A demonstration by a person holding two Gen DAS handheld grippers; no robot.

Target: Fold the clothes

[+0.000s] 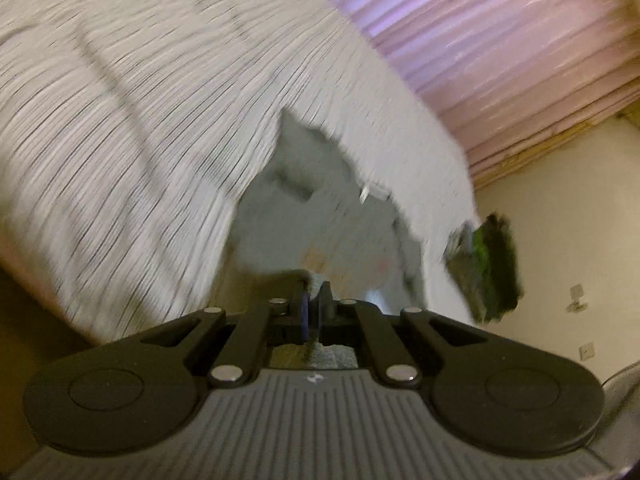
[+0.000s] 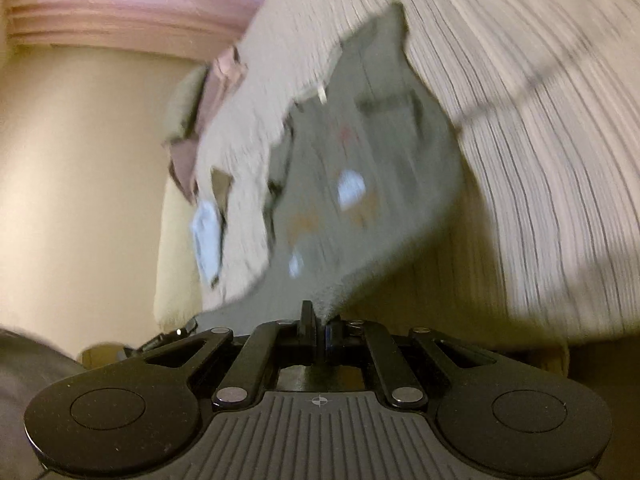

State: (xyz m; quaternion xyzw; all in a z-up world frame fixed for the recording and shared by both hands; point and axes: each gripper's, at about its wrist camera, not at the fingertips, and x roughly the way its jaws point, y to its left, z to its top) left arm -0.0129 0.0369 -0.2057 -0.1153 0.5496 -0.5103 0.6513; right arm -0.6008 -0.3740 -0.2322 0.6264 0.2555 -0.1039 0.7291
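One grey garment (image 2: 360, 184), with small pale and orange printed patches, hung stretched in the air between two grippers, in front of a bed covered in a white sheet with thin dark stripes (image 1: 120, 140). Both views were smeared by motion blur, so the garment's type could not be made out.

The left gripper (image 1: 314, 300) had its two fingers pressed together on one edge of the grey cloth. The right gripper (image 2: 316, 328) was likewise closed, pinching another edge of the same cloth. Holding it by two separate points probably served to spread the fabric flat and taut, so it could be laid out or doubled over cleanly.

Counted: one garment held, two grippers, both clamped on it. On the bed near its far edge lay one pinkish-brown piece of clothing (image 2: 208, 96) and one pale blue piece (image 2: 208, 232), apparently waiting for folding. A dark green blurred object (image 1: 488, 268) showed beside the bed; it could not be identified. Behind everything hung pink pleated curtains (image 1: 500, 32) above a cream wall (image 2: 80, 180).
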